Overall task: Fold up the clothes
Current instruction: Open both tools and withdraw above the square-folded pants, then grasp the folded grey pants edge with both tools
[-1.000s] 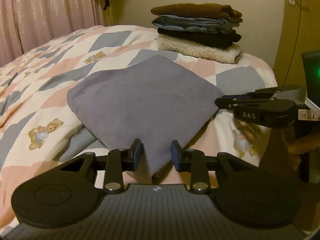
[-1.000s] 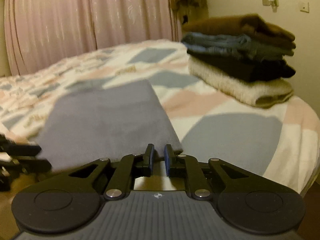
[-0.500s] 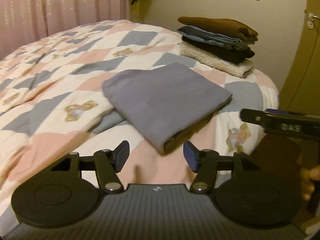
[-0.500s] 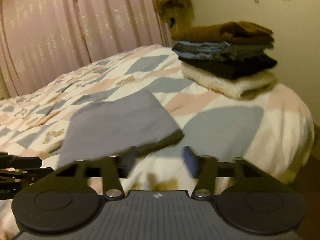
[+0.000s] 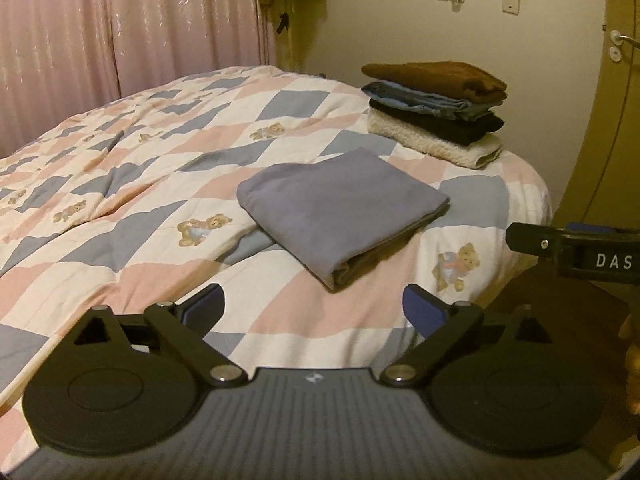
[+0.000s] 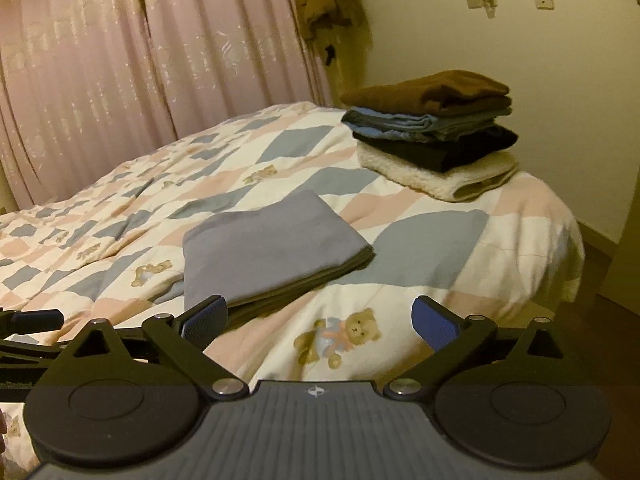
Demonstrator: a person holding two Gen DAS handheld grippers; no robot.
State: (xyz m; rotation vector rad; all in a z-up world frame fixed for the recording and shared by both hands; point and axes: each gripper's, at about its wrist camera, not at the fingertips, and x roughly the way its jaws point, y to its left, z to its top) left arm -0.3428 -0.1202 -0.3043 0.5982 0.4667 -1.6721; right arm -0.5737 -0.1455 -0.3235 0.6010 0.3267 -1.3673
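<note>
A folded grey-blue cloth [image 5: 336, 208] lies flat on the quilted bed [image 5: 152, 184]; it also shows in the right wrist view [image 6: 268, 244]. My left gripper [image 5: 314, 310] is open and empty, held back from the cloth's near corner. My right gripper [image 6: 320, 320] is open and empty, also back from the cloth. The right gripper's side shows at the right edge of the left wrist view [image 5: 576, 252]. The left gripper's fingers show at the left edge of the right wrist view [image 6: 28, 328].
A stack of folded clothes [image 5: 436, 108] sits at the bed's far corner, also in the right wrist view [image 6: 432, 132]. Pink curtains [image 5: 120, 32] hang behind the bed. A door [image 5: 612, 100] stands at the right. The bed edge drops off at right [image 6: 568, 248].
Both grippers let go of the grey-blue cloth, opened wide and pulled back from it. The cloth now lies folded on the bed.
</note>
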